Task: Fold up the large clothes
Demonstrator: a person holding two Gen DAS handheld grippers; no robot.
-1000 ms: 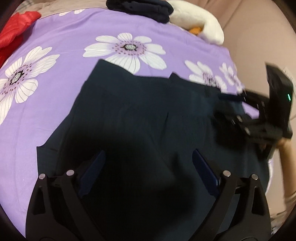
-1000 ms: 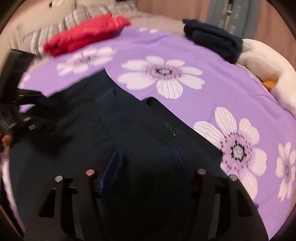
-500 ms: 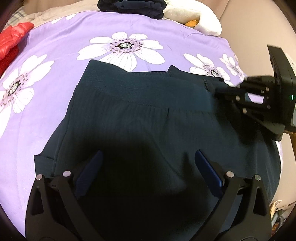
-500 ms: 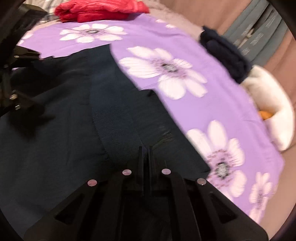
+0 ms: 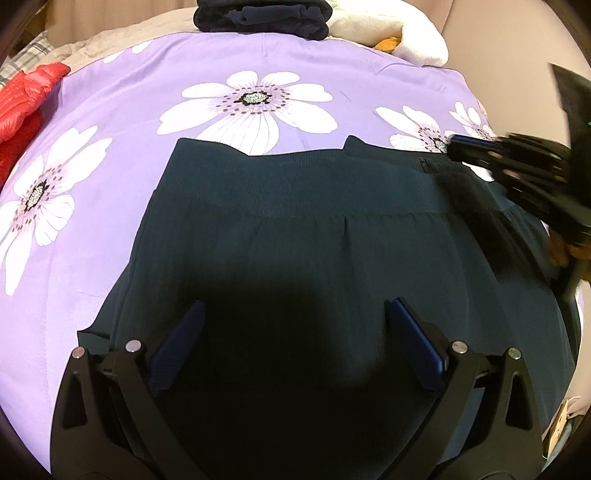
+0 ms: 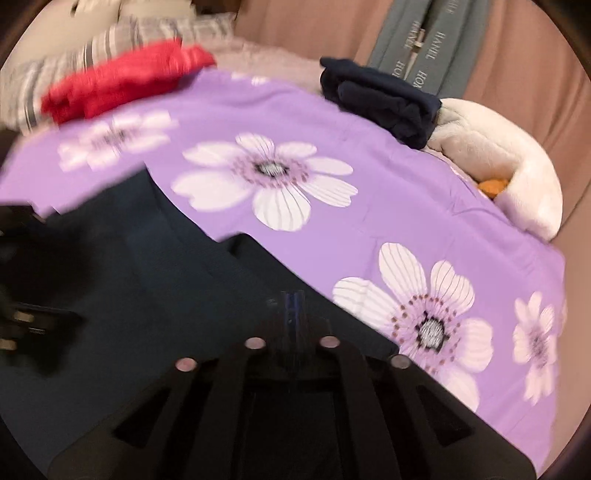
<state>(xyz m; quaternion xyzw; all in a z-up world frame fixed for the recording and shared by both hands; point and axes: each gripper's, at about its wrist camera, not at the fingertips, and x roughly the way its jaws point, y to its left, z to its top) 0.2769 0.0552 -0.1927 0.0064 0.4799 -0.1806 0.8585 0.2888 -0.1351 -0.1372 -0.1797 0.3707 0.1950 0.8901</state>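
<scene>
A large dark navy garment (image 5: 314,236) lies spread flat on a purple flowered bedspread (image 5: 110,122), its ribbed waistband toward the far side. My left gripper (image 5: 293,317) is open and hovers over the garment's near middle, holding nothing. My right gripper (image 6: 293,299) has its jaws closed together over the garment's right waistband corner (image 6: 258,266); I cannot see cloth between the fingers. It shows in the left wrist view (image 5: 461,144) at the right edge, blurred, above the zipper corner. The left gripper shows blurred at the left of the right wrist view (image 6: 26,280).
A folded navy pile (image 5: 262,14) and a white plush item (image 5: 406,33) lie at the bed's far edge. A red garment (image 5: 22,99) lies at the far left near a striped pillow (image 6: 74,59). The bed's right edge (image 6: 554,332) drops off beside a curtain.
My right gripper closed from open and moved to the garment's right waistband corner, then lifted and swung slightly. My left gripper stayed open and shifted a little over the garment.
</scene>
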